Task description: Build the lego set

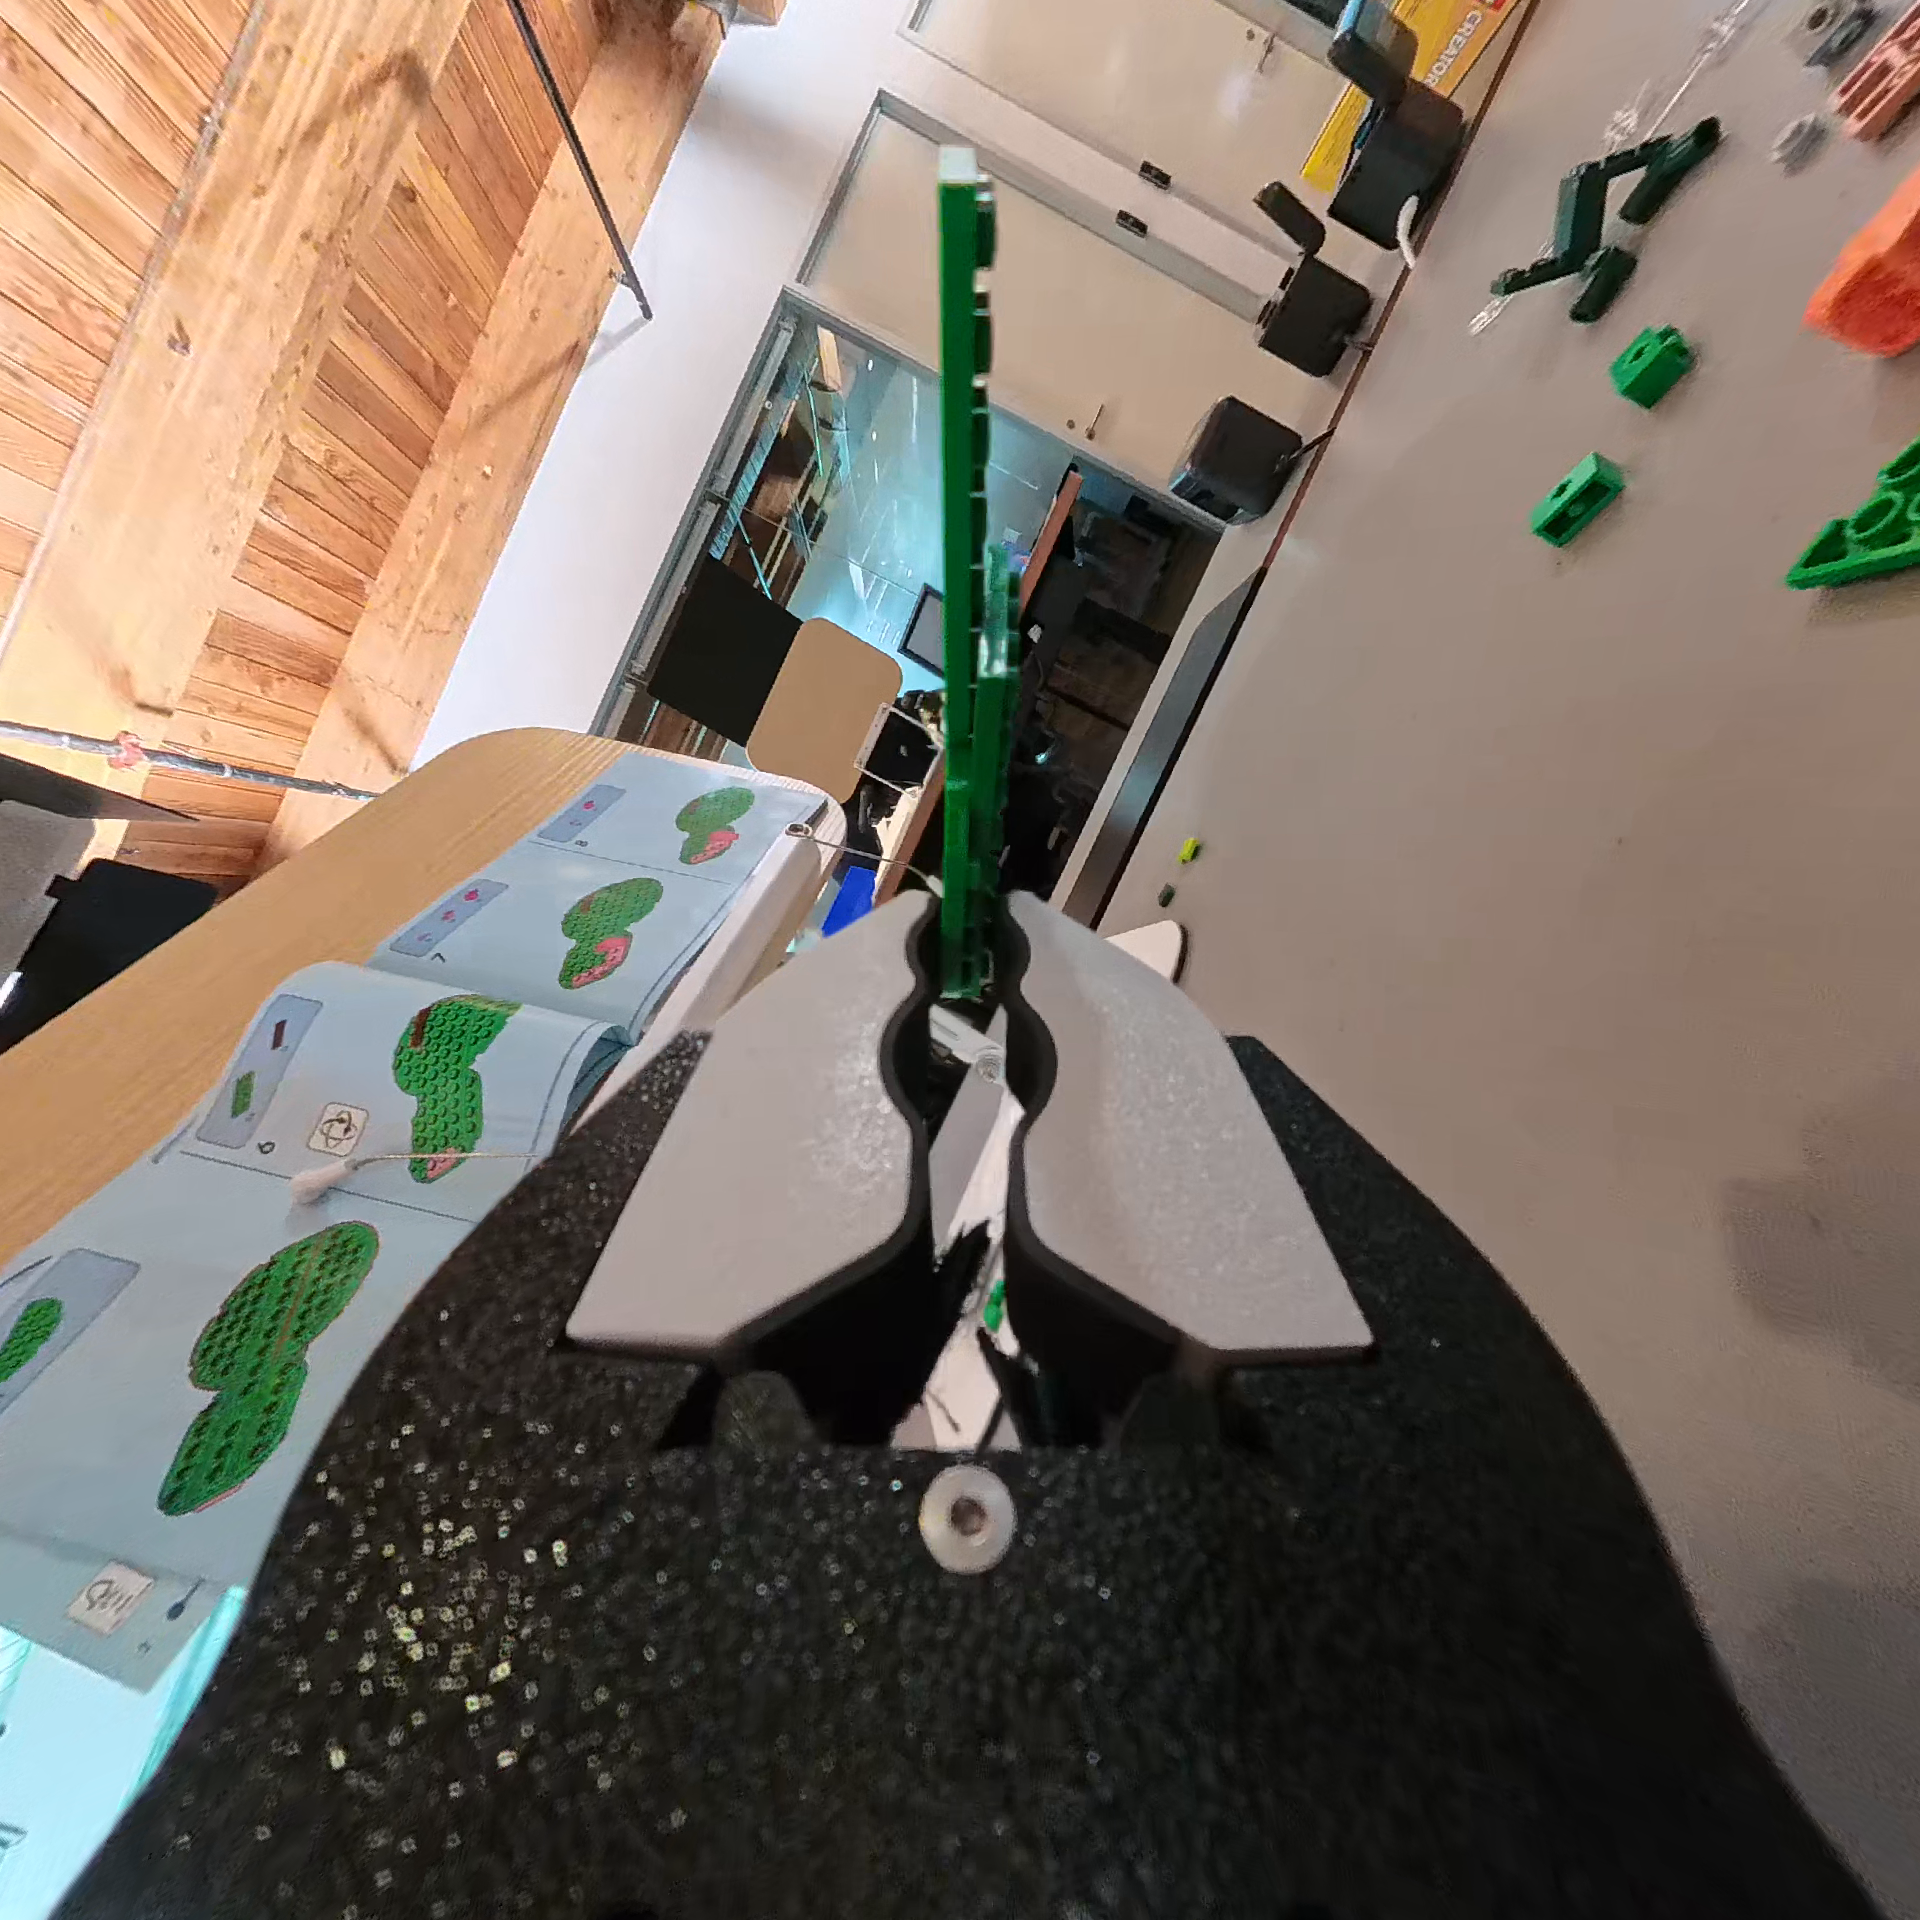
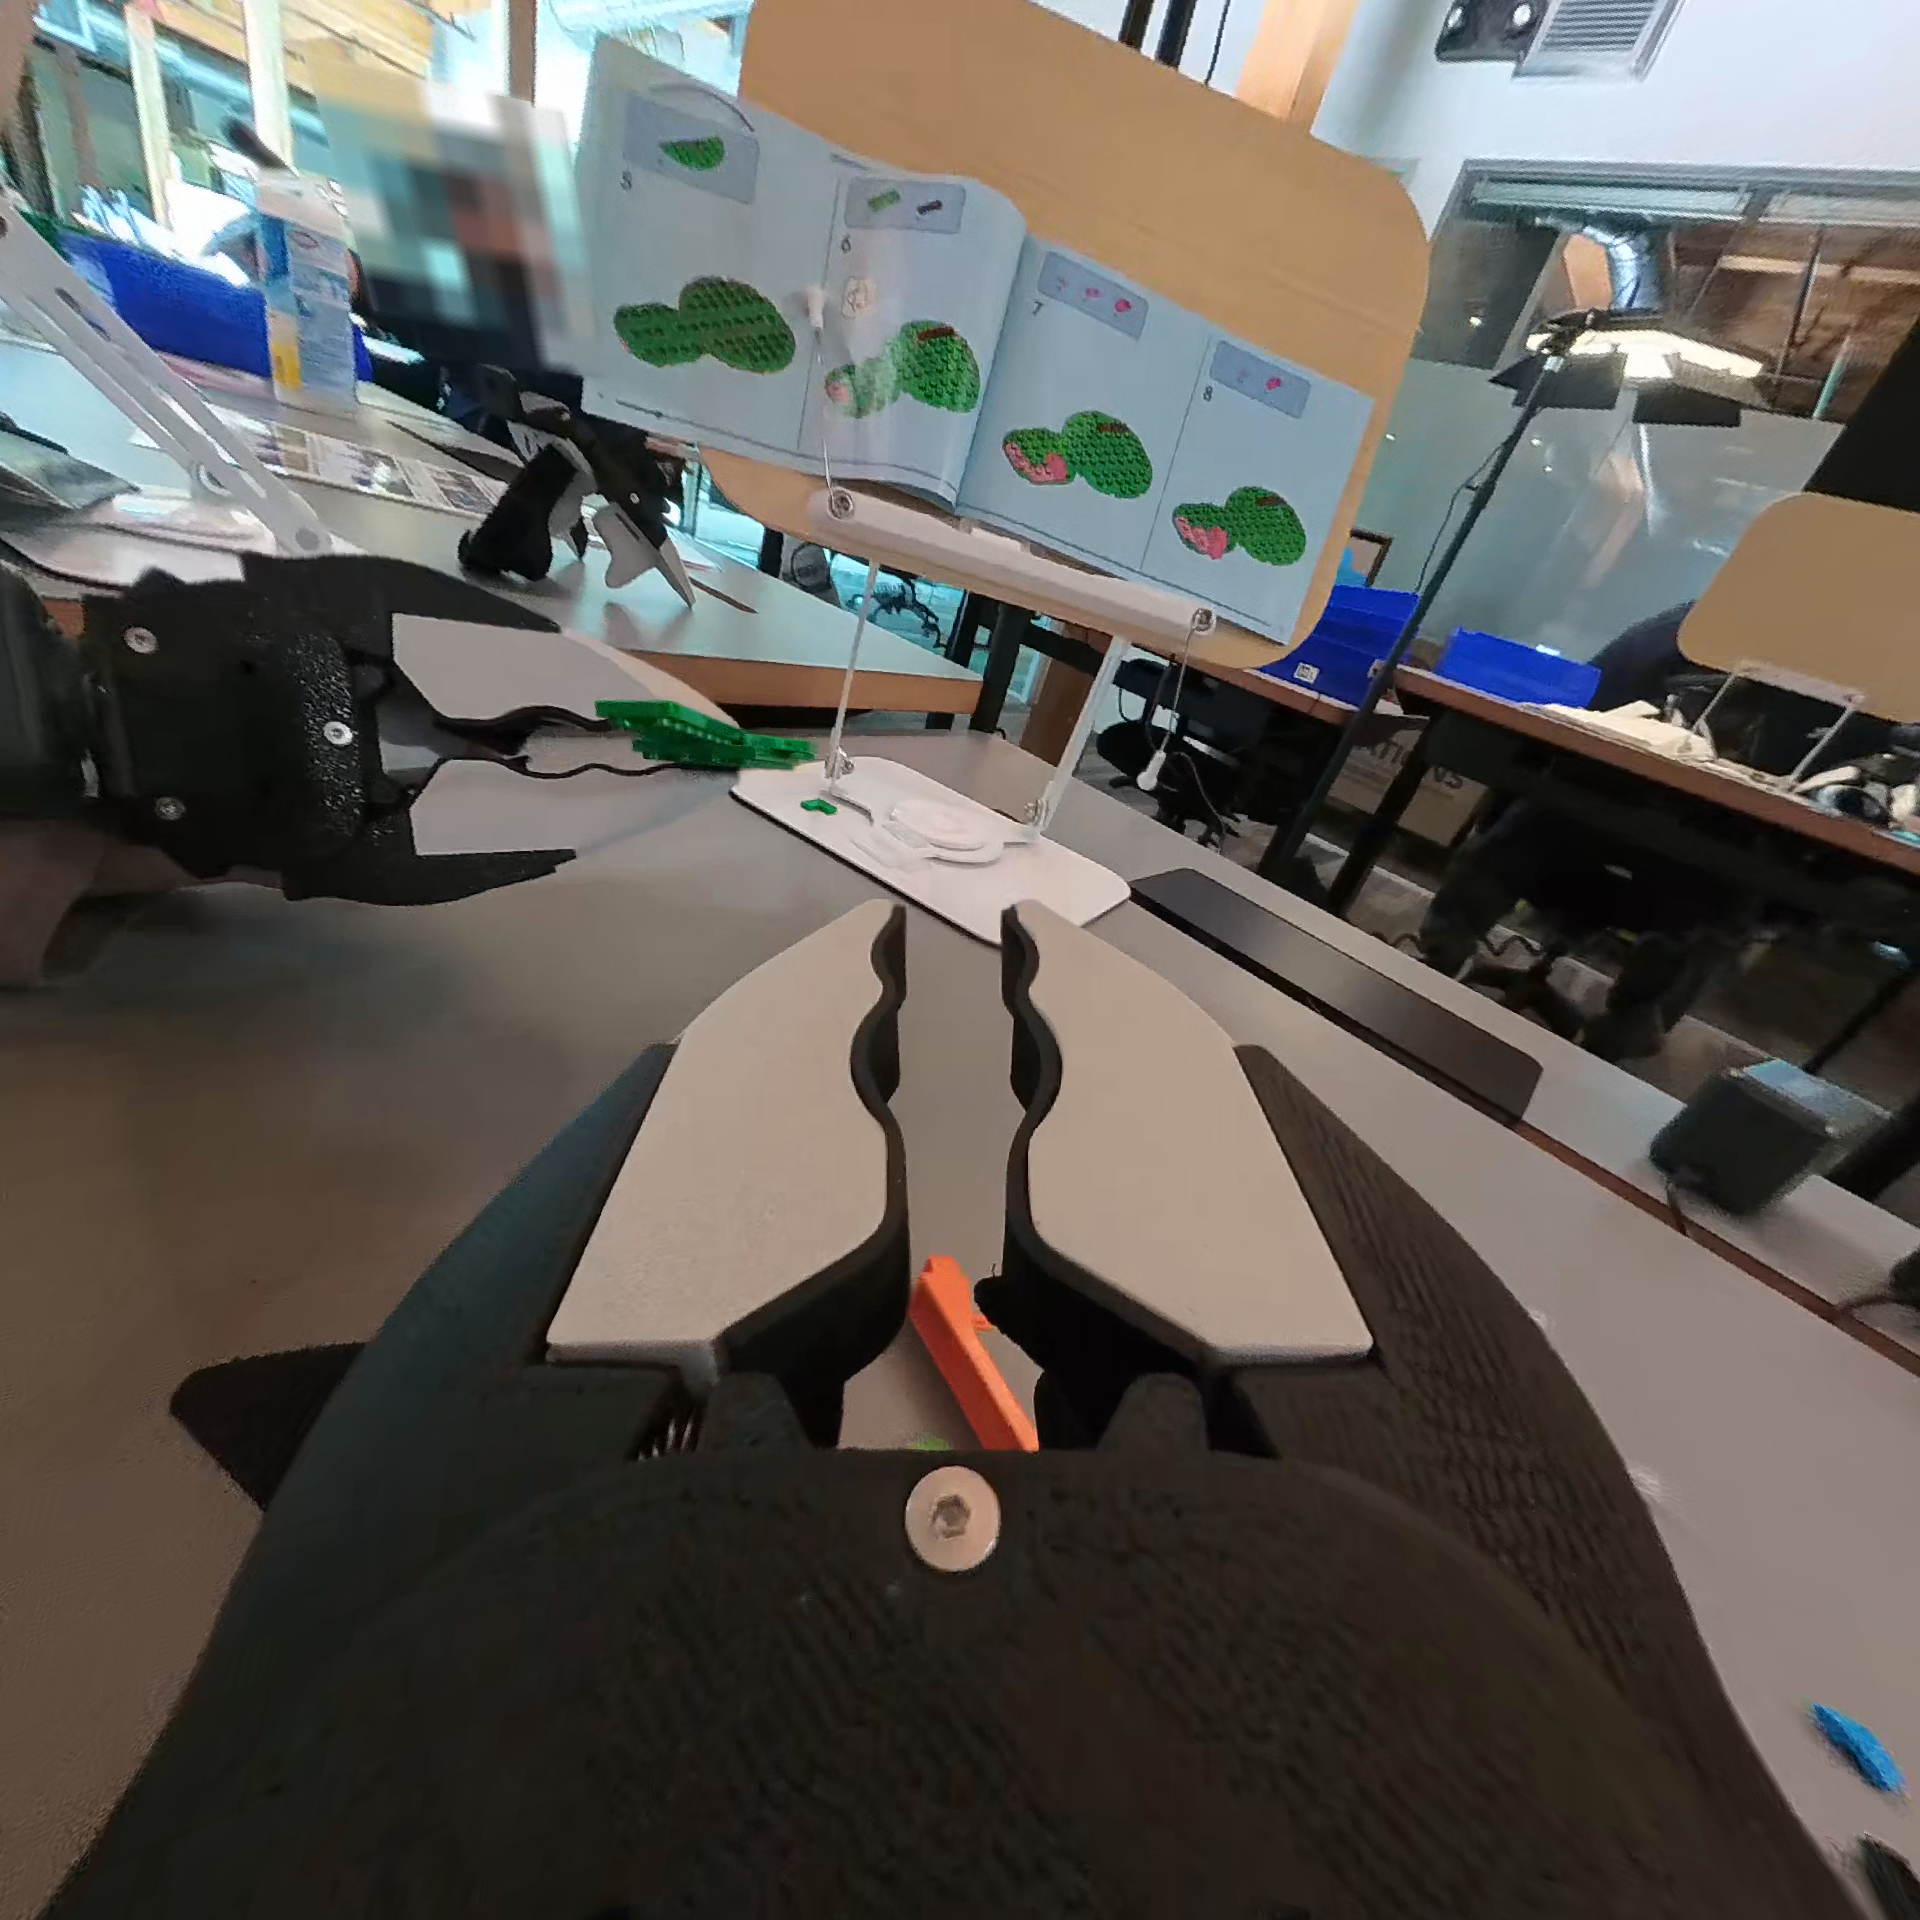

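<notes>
The left gripper [image 1: 966, 935] is clamping the green plate [image 1: 964, 520] edge-on above the tabletop [image 1: 1558, 935], jaws pointing toward twelve o'clock, while the right gripper [image 2: 951, 925], jaws parted and empty, should approach squarely, pressing pieces on without twisting.

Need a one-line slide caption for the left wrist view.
Left tongs shut on stacked green plates held edge-on, instruction booklet at left, loose green bricks on grey table.
</notes>
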